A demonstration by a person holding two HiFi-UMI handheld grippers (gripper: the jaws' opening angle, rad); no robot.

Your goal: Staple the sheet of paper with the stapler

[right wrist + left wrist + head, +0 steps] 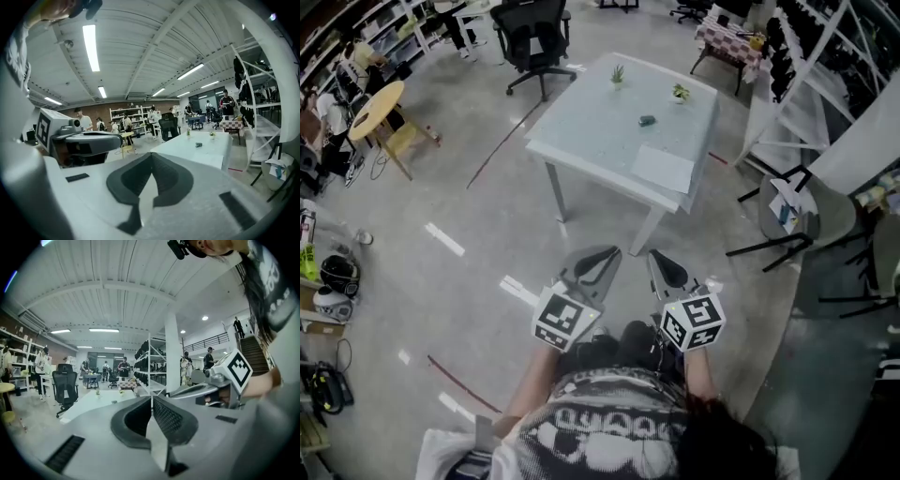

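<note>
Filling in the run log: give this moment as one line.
stage: standing off from table | left gripper: shut, empty | right gripper: shut, empty | sheet of paper: on table | stapler: on table, untouched

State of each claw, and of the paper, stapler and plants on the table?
Left claw: shut, empty.
Right claw: shut, empty.
Sheet of paper: flat on table, near its edge.
Stapler: on table, apart from paper.
Potted plants: both upright.
</note>
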